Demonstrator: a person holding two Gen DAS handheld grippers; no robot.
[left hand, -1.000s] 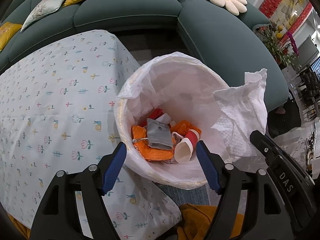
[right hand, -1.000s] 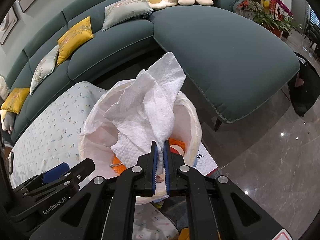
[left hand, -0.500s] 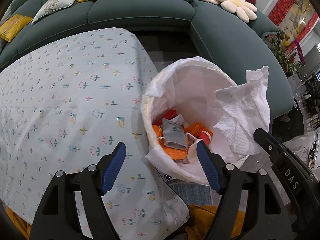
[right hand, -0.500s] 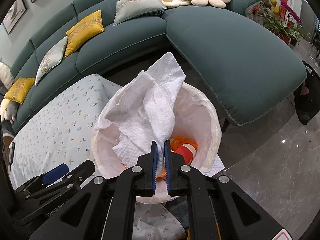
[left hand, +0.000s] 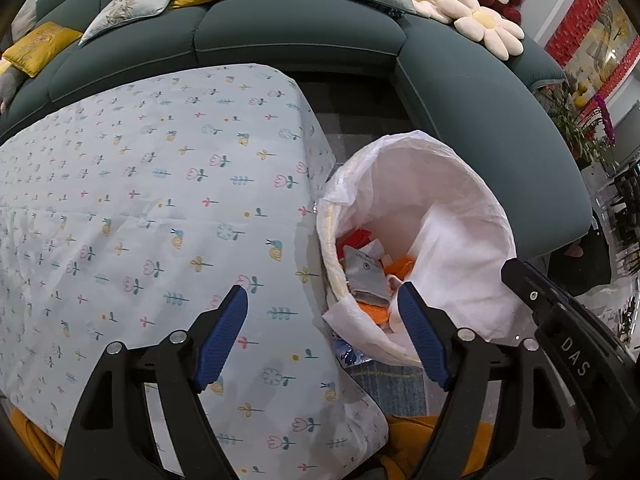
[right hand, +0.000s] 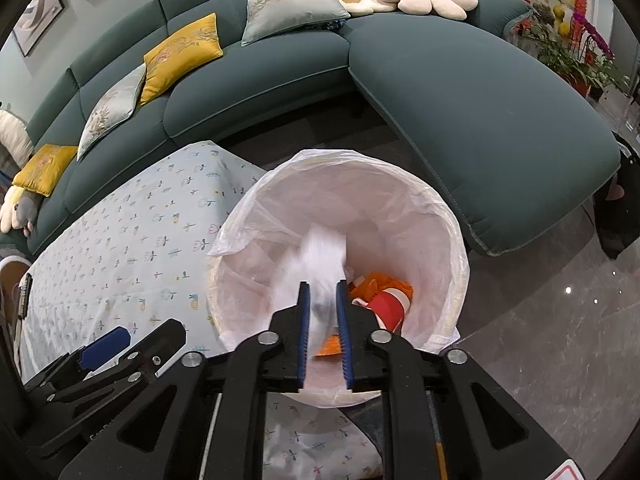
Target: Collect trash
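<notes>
Right tool (right hand: 323, 312) sits directly over the bin (right hand: 448, 236), jaws just parted w/ the tissue (right hand: 320, 256) dropping loose btwn them into it; left tool (left hand: 322, 338) spread, empty, by worktop (left hand: 160, 200)

Thin crinkly plastic bin liner (right hand: 360, 208) (tissue (right hand: 320, 264) probably paper, blurred)

Beside the white-lined bin (right hand: 448, 236), the desk (left hand: 132, 216) wears a pale blue cloth with small pink, yellow and teal flowers. Inside the bin lie orange scraps (right hand: 380, 284), a red-and-white cup (right hand: 390, 312) and white tissue (right hand: 320, 264). Behind the bin, the sofa (right hand: 480, 112) is dark teal with mustard cushions (right hand: 182, 60).
</notes>
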